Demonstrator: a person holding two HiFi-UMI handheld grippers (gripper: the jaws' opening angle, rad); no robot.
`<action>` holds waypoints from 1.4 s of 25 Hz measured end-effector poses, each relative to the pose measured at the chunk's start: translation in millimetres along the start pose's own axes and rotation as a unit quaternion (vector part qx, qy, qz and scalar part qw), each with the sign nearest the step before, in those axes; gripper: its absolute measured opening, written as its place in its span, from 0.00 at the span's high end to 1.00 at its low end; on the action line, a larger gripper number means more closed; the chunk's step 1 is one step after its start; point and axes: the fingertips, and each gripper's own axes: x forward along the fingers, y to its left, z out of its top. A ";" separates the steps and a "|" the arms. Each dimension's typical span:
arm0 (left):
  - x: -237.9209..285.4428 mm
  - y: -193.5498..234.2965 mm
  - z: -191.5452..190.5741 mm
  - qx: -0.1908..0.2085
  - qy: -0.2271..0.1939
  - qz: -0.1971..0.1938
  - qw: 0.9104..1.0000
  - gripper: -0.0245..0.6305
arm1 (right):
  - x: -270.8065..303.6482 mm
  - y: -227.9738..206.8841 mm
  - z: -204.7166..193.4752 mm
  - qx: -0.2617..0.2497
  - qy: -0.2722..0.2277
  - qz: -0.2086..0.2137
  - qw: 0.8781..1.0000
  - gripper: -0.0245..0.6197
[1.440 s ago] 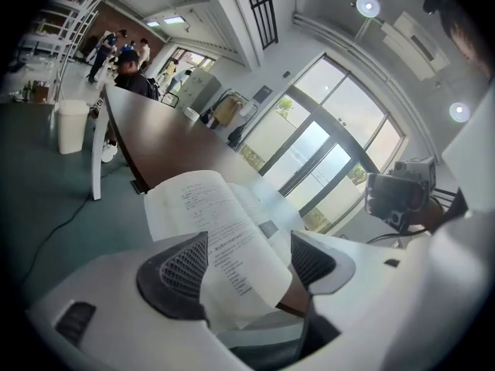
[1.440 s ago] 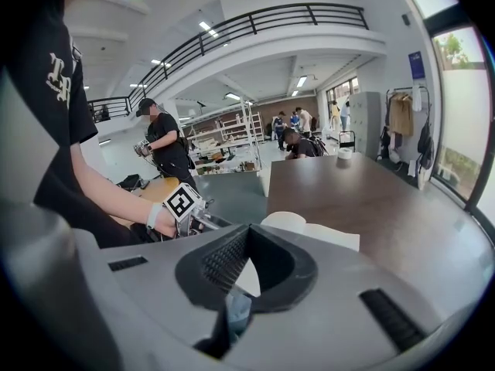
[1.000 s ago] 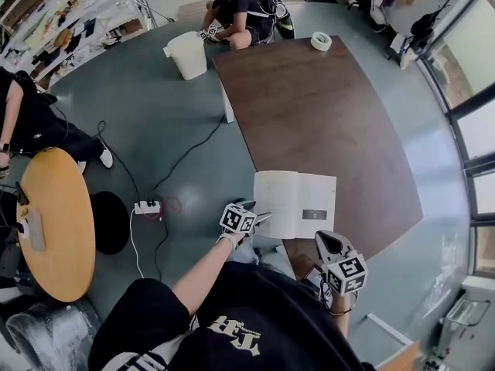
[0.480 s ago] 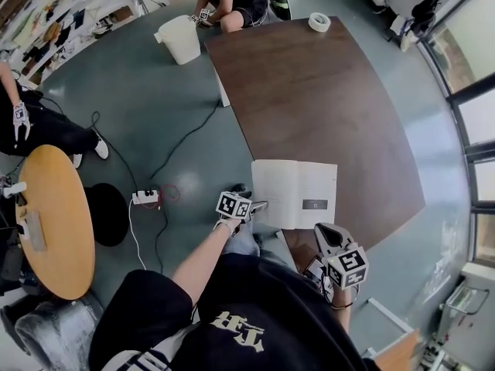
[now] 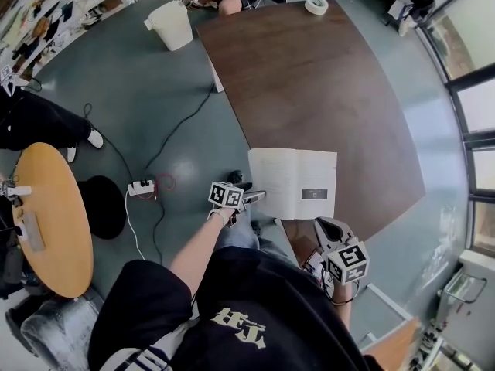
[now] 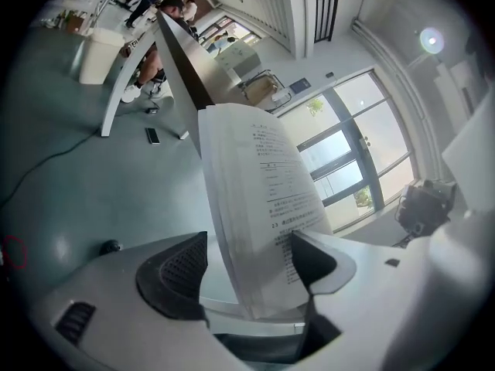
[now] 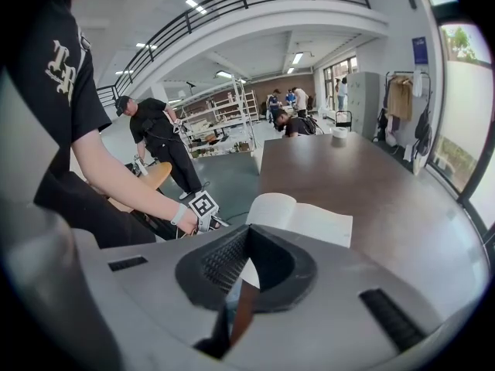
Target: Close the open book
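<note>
Straddling edge of one open book (image 5: 294,182): left claw (image 5: 254,198) (right claw (image 5: 321,227) closed).

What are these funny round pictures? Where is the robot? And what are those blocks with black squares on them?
There is no robot here. A person holds a gripper in each hand, like big tongs with two jaws. The cube with black squares on each one is part of the gripper. One picture comes from a camera on the person's head, looking down. The other two come from cameras riding on the grippers, which is why they look bent. On the brown table lies an open book, and at the far end a roll of tape. The left gripper has its jaws apart, with the book's pages between them. The right gripper is shut and holds nothing.
</note>
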 end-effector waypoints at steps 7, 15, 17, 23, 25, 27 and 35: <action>-0.1 -3.5 1.0 -0.013 -0.005 -0.025 1.000 0.46 | 8.3 7.6 2.2 -0.004 0.005 0.012 1.000 0.98; -11.9 -13.7 3.4 -0.006 -0.010 -0.046 0.999 0.46 | 6.5 14.3 -2.8 -0.005 0.002 0.014 1.000 0.98; -14.1 -15.1 4.9 -0.013 -0.020 -0.055 0.998 0.46 | 5.7 15.2 -4.8 -0.005 0.001 0.014 1.000 0.98; -29.6 -29.3 13.7 -0.034 -0.050 -0.066 0.996 0.50 | 2.0 22.8 -4.6 -0.014 -0.016 0.018 1.000 0.98; -36.5 -34.0 16.9 -0.039 -0.063 -0.070 0.995 0.54 | -0.1 26.6 -5.7 -0.015 -0.020 0.019 1.000 0.98; -42.4 -39.4 21.9 -0.041 -0.075 -0.076 0.993 0.56 | -2.4 28.8 -6.5 -0.014 -0.024 0.019 0.999 0.98; -59.2 -63.2 32.5 -0.021 -0.099 -0.085 0.991 0.65 | -14.3 30.4 -11.0 -0.012 -0.045 0.011 0.999 0.98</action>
